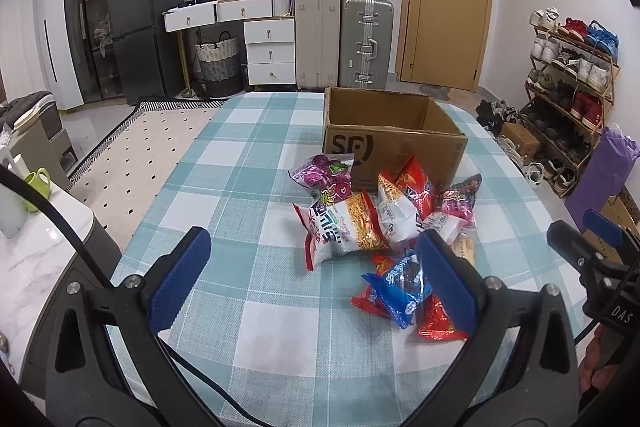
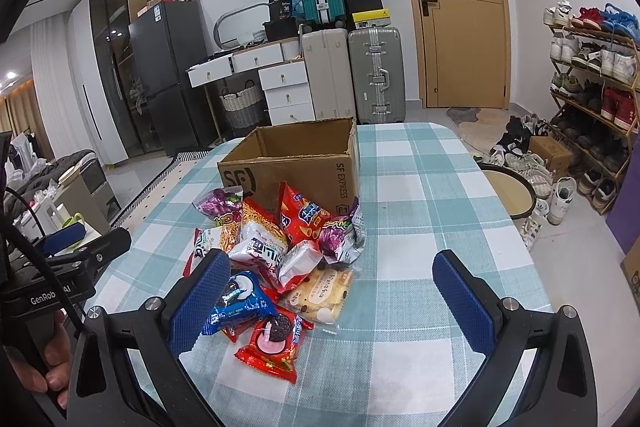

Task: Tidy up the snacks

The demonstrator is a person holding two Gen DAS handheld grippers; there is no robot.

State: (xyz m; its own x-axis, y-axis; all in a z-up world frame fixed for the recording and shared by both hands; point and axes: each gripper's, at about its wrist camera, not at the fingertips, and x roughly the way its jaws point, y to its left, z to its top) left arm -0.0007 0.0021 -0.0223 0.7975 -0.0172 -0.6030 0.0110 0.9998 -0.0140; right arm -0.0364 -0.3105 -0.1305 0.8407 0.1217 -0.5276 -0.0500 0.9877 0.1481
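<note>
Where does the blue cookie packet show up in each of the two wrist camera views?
Left wrist view: the blue cookie packet lies lower right of centre, beside the right-hand blue finger pad.
Right wrist view: lower left of centre, beside the left-hand pad.
Shared landmark: the cardboard box behind the snack pile.

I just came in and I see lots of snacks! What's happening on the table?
A person is holding a hand-held gripper in each hand, getting ready to tidy up snacks. The snack packets lie in a heap on the checked tablecloth, right in front of an open cardboard box. From these views the box looks empty. The left hand-held gripper and the right hand-held gripper are both open and holding nothing, so no snack has been picked up yet.
</note>
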